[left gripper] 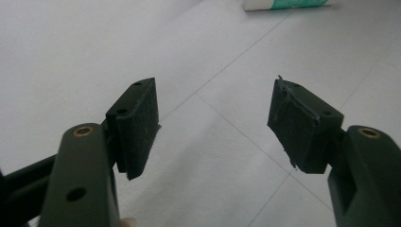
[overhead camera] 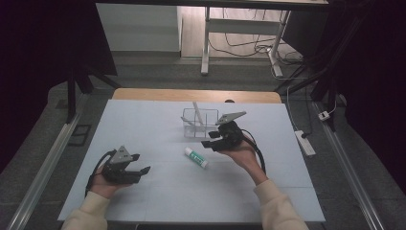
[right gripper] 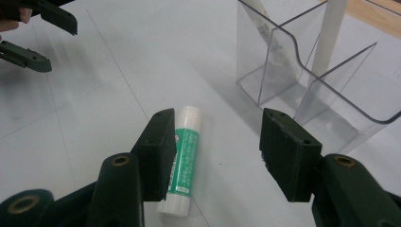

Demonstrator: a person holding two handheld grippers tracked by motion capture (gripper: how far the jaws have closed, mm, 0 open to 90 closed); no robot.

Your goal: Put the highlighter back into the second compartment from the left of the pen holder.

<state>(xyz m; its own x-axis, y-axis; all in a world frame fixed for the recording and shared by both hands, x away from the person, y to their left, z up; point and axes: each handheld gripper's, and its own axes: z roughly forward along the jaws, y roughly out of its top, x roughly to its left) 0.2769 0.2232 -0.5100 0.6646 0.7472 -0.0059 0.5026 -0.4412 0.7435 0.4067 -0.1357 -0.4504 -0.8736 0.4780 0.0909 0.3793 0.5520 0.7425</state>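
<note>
Glue stick (overhead camera: 196, 157) lies flat on the pale tabletop (overhead camera: 158, 201), approx. mid-way btw. my two hands, white body w/ green label. In the right gripper view I see it (right gripper: 183, 161) on the tabletop below the tool, just beside the left-hand jaw and partly behind it, not touched by either pad. In the left gripper view its end (left gripper: 283, 4) shows at the top edge, well apart from that tool.

Right tool (overhead camera: 213, 140) is spread, nothing pinched. It hangs above the tabletop just beyond the glue stick, near the clear organizer (overhead camera: 200, 123). Organizer stands upright past the glue stick; in the right gripper view I see its clear walls and divider (right gripper: 331, 94), w/ a white stick-like item (right gripper: 331, 33) leaning in one compartment and another pale item (right gripper: 269, 35) in the next. Can't tell what those are.

Left tool (overhead camera: 139, 164) is spread wide too, pads empty, bare tabletop btw. them. It sits low on my left, well apart from the organizer. Right gripper view shows its two jaw tips (right gripper: 38, 38) far off at top left.
</note>
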